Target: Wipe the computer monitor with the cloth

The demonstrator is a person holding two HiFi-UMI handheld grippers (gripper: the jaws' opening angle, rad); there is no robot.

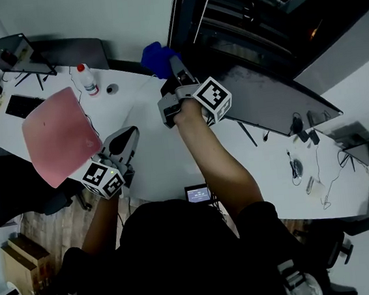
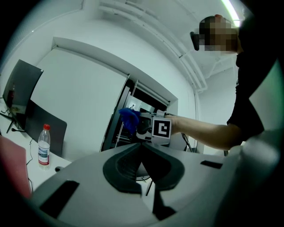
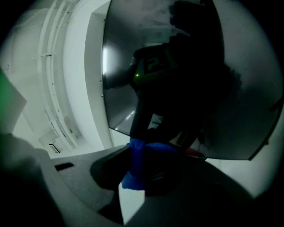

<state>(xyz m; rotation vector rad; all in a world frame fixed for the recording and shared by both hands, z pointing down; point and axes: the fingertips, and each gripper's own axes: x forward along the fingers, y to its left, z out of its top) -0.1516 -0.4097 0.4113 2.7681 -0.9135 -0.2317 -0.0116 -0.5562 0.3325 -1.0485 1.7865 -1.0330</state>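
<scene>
A blue cloth (image 1: 156, 57) is bunched between the jaws of my right gripper (image 1: 171, 69), which is shut on it. The cloth (image 3: 141, 162) sits just in front of the dark screen of the computer monitor (image 3: 177, 75), near its lower left part. In the head view the monitor (image 1: 264, 96) runs as a dark curved panel from the cloth toward the right. My left gripper (image 1: 126, 138) hangs low over the white desk (image 1: 153, 160), left of the right arm, jaws shut with nothing between them. From the left gripper view the cloth (image 2: 129, 118) and the right gripper show ahead.
A pink pad (image 1: 58, 134) lies on the desk's left part, beside a plastic bottle (image 1: 87, 78) and a small dark cap (image 1: 111, 88). Another monitor (image 1: 14, 53) stands at the far left. Cables and small devices (image 1: 303, 157) lie at the right end.
</scene>
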